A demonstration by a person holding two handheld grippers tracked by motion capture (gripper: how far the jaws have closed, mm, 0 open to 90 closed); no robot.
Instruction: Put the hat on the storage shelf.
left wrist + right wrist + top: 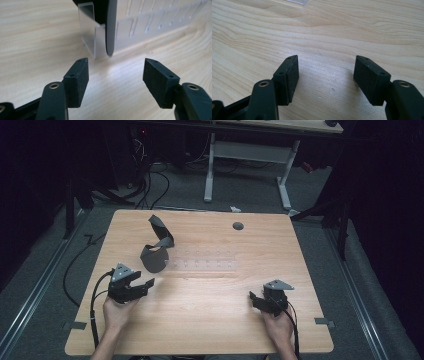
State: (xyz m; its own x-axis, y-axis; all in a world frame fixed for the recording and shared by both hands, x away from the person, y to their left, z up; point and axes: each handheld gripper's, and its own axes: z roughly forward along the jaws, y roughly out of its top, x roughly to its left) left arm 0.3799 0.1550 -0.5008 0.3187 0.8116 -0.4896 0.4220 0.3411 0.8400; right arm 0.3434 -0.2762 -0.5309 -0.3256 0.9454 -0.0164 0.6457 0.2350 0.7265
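The dark curled strap [156, 247] sits left of the table's [210, 320] centre, its end on a clear plastic tray [205, 265]. At its seven o'clock, near it, the left gripper [142, 282] hovers, jaws wide, empty. At four o'clock, well apart, the right gripper [256, 299] gapes wide, empty.

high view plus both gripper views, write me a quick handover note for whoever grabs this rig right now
Left gripper: open, holding nothing, low over the table at the near left, aimed at the dark curled strip and the clear plastic tray just ahead of it.
Right gripper: open, holding nothing, over bare wood at the near right.
The strip stands on edge against the tray's left end, mid-table.
Done: nothing grasped so far.
Left: probably close the left gripper in on the strip or tray end; the right one is well short of the tray.
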